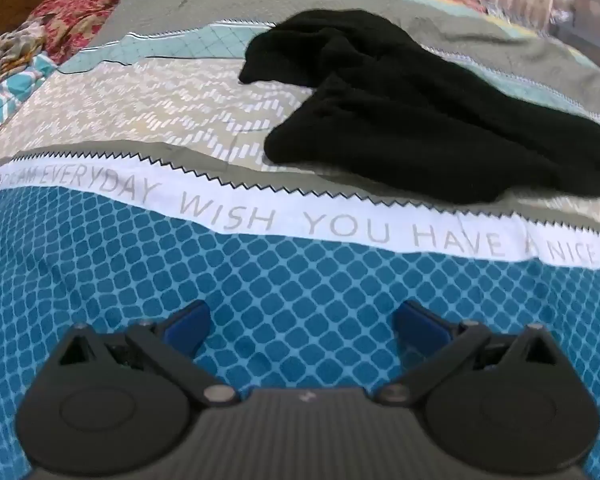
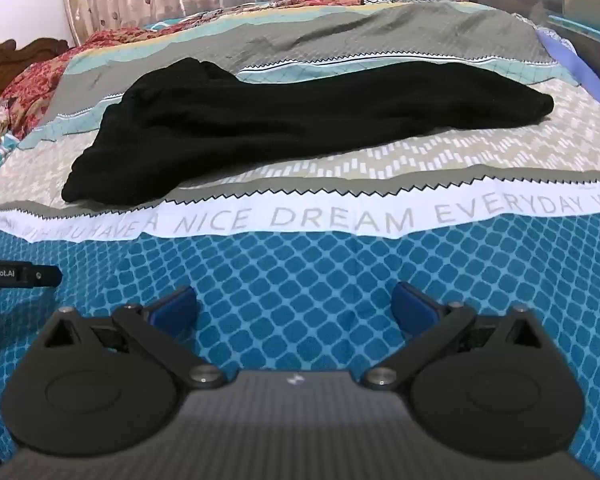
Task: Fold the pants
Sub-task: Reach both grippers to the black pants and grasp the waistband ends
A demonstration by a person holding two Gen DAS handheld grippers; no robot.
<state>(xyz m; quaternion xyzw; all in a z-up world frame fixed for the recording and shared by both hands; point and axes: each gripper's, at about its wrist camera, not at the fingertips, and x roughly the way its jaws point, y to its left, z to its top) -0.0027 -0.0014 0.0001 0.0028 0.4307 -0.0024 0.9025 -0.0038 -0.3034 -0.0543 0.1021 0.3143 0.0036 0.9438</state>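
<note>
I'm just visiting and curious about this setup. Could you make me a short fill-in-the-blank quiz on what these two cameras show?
1. The pants lying on the bedspread are ____ in colour.
2. Both the left gripper and the right gripper have their jaws ____.
3. Neither gripper is ____ the pants.
4. The printed strip reads "nice ____ everyday".

Missing words: black; open; touching; dream
</note>
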